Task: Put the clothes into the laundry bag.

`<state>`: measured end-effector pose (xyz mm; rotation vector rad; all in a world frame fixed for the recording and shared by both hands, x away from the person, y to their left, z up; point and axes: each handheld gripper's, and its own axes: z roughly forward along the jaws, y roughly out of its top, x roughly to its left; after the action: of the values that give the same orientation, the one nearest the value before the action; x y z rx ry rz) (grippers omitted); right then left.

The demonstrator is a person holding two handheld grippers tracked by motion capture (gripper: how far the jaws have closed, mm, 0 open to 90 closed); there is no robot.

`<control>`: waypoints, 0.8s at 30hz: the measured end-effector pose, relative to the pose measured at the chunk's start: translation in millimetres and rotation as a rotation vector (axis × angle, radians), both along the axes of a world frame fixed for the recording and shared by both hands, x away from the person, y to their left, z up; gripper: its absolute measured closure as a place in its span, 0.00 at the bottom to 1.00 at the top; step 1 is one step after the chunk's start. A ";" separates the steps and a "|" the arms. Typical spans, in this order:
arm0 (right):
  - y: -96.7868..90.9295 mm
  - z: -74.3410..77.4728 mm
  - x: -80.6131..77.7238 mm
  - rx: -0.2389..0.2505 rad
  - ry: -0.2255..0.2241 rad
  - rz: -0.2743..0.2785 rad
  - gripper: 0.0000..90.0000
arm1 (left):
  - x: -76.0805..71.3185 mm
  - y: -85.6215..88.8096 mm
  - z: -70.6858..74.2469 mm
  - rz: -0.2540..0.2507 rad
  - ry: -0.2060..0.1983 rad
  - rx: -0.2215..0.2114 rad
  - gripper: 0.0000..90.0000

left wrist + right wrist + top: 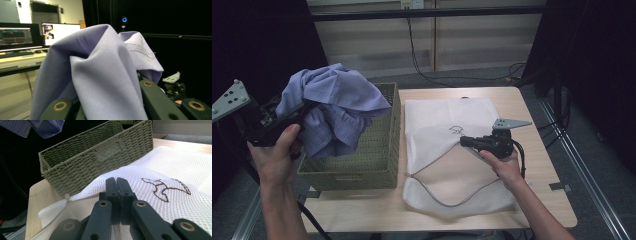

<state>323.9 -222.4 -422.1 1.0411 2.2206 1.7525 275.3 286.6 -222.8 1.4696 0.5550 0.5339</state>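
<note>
A lavender garment (337,107) hangs bunched above the left part of a green woven basket (384,155). My left gripper (304,112) is shut on it, and the cloth (100,75) drapes over the jaws and hides their tips. To the right of the basket a white mesh bag (442,115) with a small dark embroidered mark lies on the table. My right gripper (464,141) is shut on the bag's upper layer near its zipped mouth, holding it raised. In the right gripper view the jaws (116,182) meet tightly at the mesh (175,165), with the basket (100,157) behind.
The wooden table (537,200) ends just right of the bag and just left of the basket. Black curtains stand on both sides, and cables lie on the floor behind. Monitors (20,36) sit on a desk off to one side.
</note>
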 end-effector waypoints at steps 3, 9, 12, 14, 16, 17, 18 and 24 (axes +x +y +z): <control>-0.2 -0.1 0.1 0.002 0.002 0.001 1.00 | -2.7 -7.8 2.5 -0.018 -0.005 -0.002 0.91; 0.3 -1.2 0.7 0.004 0.008 0.005 1.00 | -7.1 -19.8 7.0 -0.061 -0.022 -0.010 0.91; 0.2 -1.3 0.9 0.004 0.008 0.004 1.00 | -10.5 -26.0 9.4 -0.085 -0.029 -0.015 0.91; 0.1 -1.3 0.9 0.005 0.009 0.004 1.00 | -12.7 -30.3 10.8 -0.100 -0.036 -0.016 0.91; 0.2 -1.3 1.0 0.006 0.008 0.007 1.00 | -14.4 -35.5 11.5 -0.113 -0.035 -0.013 0.91; 0.2 -1.3 1.0 0.006 0.008 0.007 1.00 | -14.4 -35.5 11.5 -0.113 -0.035 -0.013 0.91; 0.4 -1.4 1.0 0.007 0.009 0.009 1.00 | -15.2 -39.1 11.7 -0.118 -0.031 -0.015 0.91; 0.1 -1.8 1.5 0.011 0.012 0.010 1.00 | -15.8 -56.3 12.7 -0.184 -0.034 0.014 0.91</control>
<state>325.4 -222.3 -423.8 1.0467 2.2297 1.7688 259.5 230.3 -210.1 1.5047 0.3850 0.4182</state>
